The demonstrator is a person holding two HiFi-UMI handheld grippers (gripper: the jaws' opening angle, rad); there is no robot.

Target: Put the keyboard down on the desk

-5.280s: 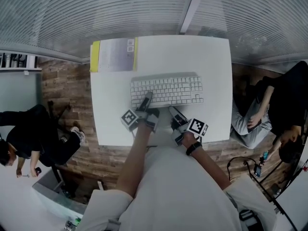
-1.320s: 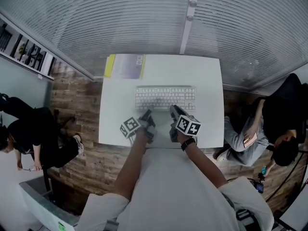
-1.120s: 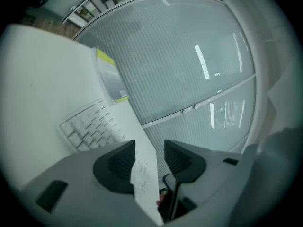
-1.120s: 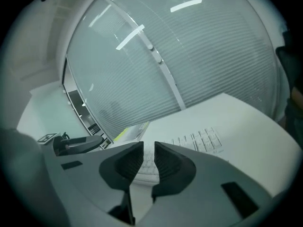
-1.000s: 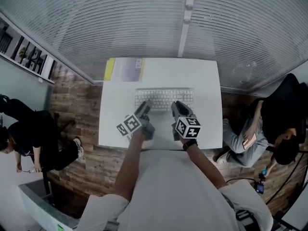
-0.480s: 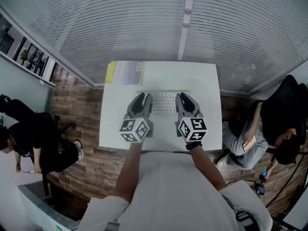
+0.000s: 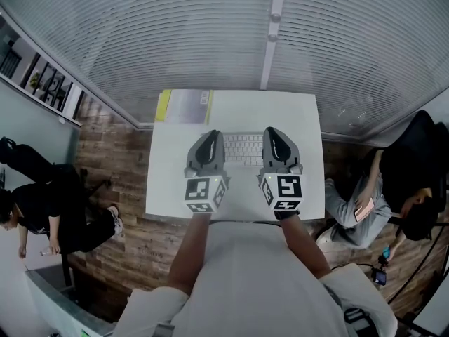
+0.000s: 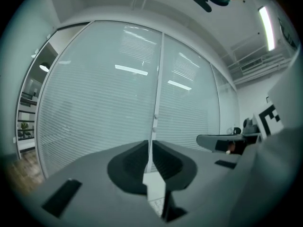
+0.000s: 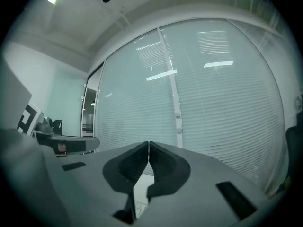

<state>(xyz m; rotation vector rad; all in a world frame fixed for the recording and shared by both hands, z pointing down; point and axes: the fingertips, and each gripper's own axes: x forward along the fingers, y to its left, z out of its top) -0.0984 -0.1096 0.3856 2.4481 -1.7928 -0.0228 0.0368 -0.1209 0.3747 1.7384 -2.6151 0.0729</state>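
Keyboard [image 7: 243, 148] lies flat mid-desk, held by neither gripper. Left gripper [image 7: 210, 137]: jaws closing to a thin slit, nothing between them. Right gripper [image 7: 274, 132]: jaws together, empty. Both hang over the keyboard's ends. Dropping them carelessly could strike keys or shove it toward the desk [image 7: 168, 181] edge. No writing is legible.

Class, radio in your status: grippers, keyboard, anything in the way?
Left gripper closing, empty. Right gripper shut, empty. Keyboard flat on desk, under both. Paper at far left corner, clear.
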